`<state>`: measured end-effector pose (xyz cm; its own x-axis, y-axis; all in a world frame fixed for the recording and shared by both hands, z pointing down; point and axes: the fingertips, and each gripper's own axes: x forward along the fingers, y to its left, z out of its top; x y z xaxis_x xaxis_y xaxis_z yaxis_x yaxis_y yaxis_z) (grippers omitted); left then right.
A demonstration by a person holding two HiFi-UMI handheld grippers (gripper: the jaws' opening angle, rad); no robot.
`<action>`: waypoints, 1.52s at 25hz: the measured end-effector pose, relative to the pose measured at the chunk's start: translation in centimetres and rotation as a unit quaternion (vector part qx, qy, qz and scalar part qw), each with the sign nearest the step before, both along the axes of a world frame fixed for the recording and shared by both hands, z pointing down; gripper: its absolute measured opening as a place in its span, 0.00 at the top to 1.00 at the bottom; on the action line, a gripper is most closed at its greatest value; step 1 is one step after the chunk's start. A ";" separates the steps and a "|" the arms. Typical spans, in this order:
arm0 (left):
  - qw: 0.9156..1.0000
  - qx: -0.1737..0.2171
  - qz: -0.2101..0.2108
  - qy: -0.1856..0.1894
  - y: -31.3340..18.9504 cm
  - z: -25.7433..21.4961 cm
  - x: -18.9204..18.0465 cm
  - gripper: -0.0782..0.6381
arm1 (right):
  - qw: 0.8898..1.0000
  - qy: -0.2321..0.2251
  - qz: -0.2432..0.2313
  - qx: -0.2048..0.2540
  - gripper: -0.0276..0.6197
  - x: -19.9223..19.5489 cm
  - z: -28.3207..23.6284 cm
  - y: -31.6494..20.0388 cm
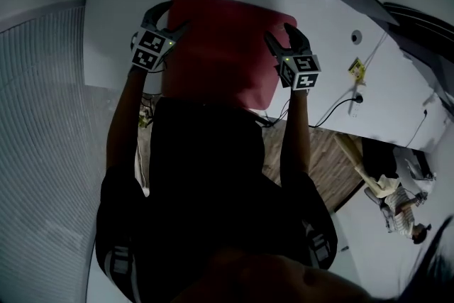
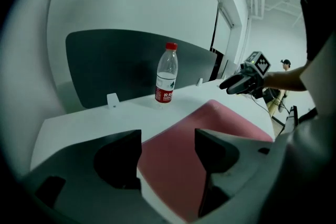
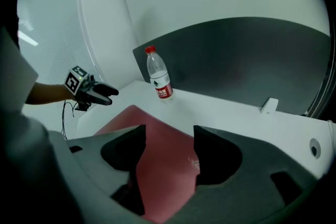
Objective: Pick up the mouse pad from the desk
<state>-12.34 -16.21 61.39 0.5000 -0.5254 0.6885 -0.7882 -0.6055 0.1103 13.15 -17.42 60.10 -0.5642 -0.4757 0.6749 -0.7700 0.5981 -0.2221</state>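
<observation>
One mouse pad (image 1: 223,46), one bottle (image 2: 166,73), two grippers and one desk (image 1: 113,10) are in play.

The mouse pad is a dull red rectangle with rounded corners. It lies flat on the white tabletop, close to the front edge, right in front of the person. It looks only a little longer than it is wide. Its long axis seems to run side to side, along the front edge of the tabletop, though the bent camera views make that hard to settle.

The bottle is clear with a red cap and a red label. It stands upright near the back edge of the tabletop, just past the pad's far side and not touching it. A grey divider (image 2: 105,60) rises behind it.

The left gripper (image 1: 174,23) is at the pad's left edge, tilted downward. Its jaws stand wide apart, with red pad surface showing in the gap, and nothing is clamped. The right gripper (image 1: 278,35) is at the pad's right edge, also tilted downward. Its jaws are spread just as wide over the pad and hold nothing.
</observation>
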 end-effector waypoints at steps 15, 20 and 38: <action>0.996 -0.064 0.047 -0.029 -1.5 6.2 -1.2 0.43 | 0.990 0.129 -0.026 -0.046 0.48 4.3 7.5 -2.2; 0.996 -0.075 0.048 -0.033 -1.7 7.4 -1.3 0.43 | 0.988 0.133 -0.036 -0.063 0.47 4.8 8.9 -2.8; 0.991 -0.095 0.057 -0.075 -2.5 9.7 -1.2 0.42 | 0.983 0.145 -0.057 -0.102 0.45 6.1 11.2 -2.9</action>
